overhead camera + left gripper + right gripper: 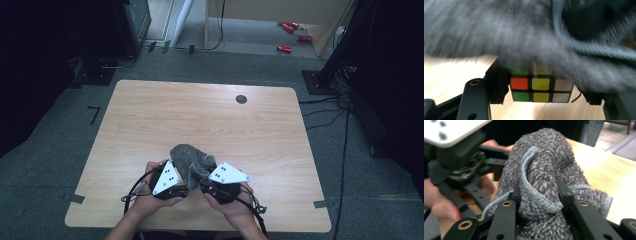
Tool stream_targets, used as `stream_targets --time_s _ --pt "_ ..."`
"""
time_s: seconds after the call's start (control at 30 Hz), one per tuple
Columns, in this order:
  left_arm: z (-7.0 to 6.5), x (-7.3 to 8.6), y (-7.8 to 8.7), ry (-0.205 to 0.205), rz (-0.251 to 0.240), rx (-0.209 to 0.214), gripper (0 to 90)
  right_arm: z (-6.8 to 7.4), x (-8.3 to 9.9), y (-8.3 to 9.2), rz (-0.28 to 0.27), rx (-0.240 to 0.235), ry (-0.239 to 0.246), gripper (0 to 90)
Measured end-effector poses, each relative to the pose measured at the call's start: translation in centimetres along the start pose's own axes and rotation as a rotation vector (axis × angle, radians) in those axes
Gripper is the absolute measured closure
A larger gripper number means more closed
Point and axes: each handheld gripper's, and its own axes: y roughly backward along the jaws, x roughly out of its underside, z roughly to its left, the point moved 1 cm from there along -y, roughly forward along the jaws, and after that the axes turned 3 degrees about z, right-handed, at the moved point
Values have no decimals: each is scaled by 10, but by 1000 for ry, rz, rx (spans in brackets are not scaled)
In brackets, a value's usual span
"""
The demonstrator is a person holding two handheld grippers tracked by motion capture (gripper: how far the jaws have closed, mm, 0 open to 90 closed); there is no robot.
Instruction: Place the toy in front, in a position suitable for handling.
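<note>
Grippers meet at lower centre of the high view, over the near edge of the wooden table (pixel 150 120). Left gripper (pixel 181 189) is clamped on a puzzle cube (pixel 540 86); in its own view the cube sits lower centre between the black jaws, red, yellow, green and white tiles facing the camera, grey cloth (pixel 192 159) draped over its top. Right gripper (pixel 204 186) is pinched on a bunched fold of that cloth (pixel 541 182), jaws close together, hem looping across them. Cloth sits between the two grippers, just above them in the high view. Left hand (pixel 150 197) and right hand (pixel 235 202) enter from the bottom edge.
</note>
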Motion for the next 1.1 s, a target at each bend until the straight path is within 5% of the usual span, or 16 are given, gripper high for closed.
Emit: stream_targets --time_s 0.03,0.1,0.17,0.3,0.37,0.53,0.73,0.83,0.97,1.1 --pt "0 1 0 -6 5 -4 352 0 0 -1 8 14 12 686" --pt "2 1 1 -6 0 -7 352 -10 2 0 7 15 -45 689" --pt "4 1 3 1 -9 -8 352 -24 4 4 11 71 -95 691" --pt "11 0 9 38 -54 -9 352 -48 8 15 2 133 -174 692" --pt "16 1 13 65 -101 25 352 -54 8 18 -13 135 -203 691" --pt "21 2 17 108 -186 84 352 -59 9 21 -84 11 -264 692" --pt "31 0 27 193 -276 129 352 -58 20 6 -34 -55 -283 693" --pt "33 3 26 191 -257 120 352 -55 22 0 -12 -62 -271 693" --pt "30 4 21 165 -213 122 352 -54 14 13 -108 -99 -274 694" --pt "28 2 22 177 -223 136 351 -52 11 15 -122 -107 -262 695"
